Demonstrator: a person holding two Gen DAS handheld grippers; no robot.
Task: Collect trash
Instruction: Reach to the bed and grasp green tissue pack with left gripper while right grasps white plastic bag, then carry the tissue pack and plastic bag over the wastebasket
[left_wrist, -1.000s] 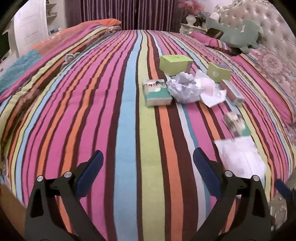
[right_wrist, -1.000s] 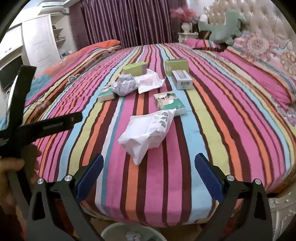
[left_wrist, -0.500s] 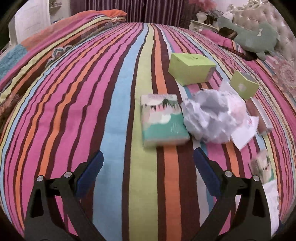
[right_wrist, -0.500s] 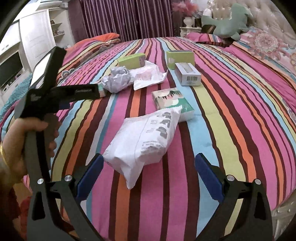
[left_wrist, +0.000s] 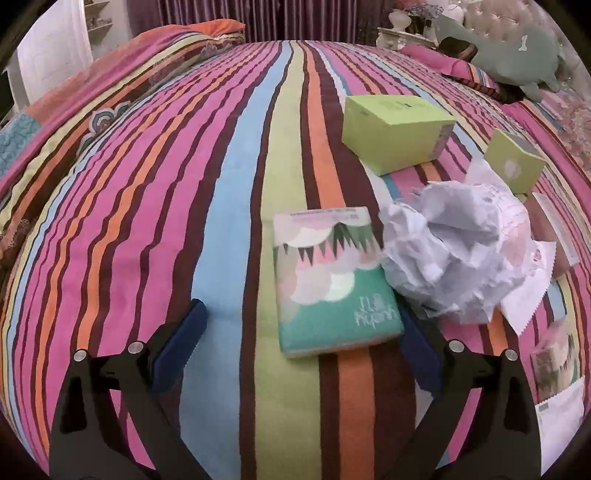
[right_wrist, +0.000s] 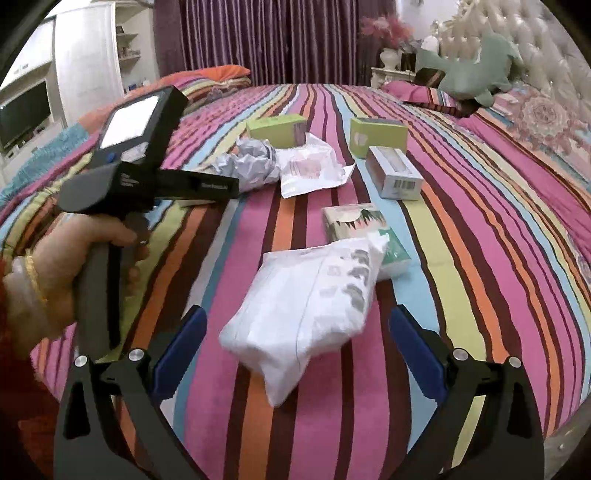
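Trash lies on a striped bedspread (left_wrist: 147, 221). In the left wrist view, my left gripper (left_wrist: 301, 347) is open, its jaws either side of the near end of a teal tissue pack (left_wrist: 332, 280). A crumpled paper ball (left_wrist: 450, 254) lies right of the pack. In the right wrist view, my right gripper (right_wrist: 295, 350) is open around the near end of a white plastic bag (right_wrist: 306, 306). A second tissue pack (right_wrist: 354, 221) lies behind the bag. The hand-held left gripper body (right_wrist: 147, 173) shows at left, over the bed.
Two green boxes (left_wrist: 395, 129) (left_wrist: 513, 162) lie farther back. A grey box with a barcode (right_wrist: 393, 177) and a torn white wrapper (right_wrist: 310, 170) lie mid-bed. A teal plush toy (right_wrist: 476, 74) and pillows sit by the tufted headboard. The bed edge (right_wrist: 565, 424) drops off at lower right.
Both grippers have moved forward over the bed. The left now brackets the tissue pack; the right has closed in on the white bag. Both stay open.
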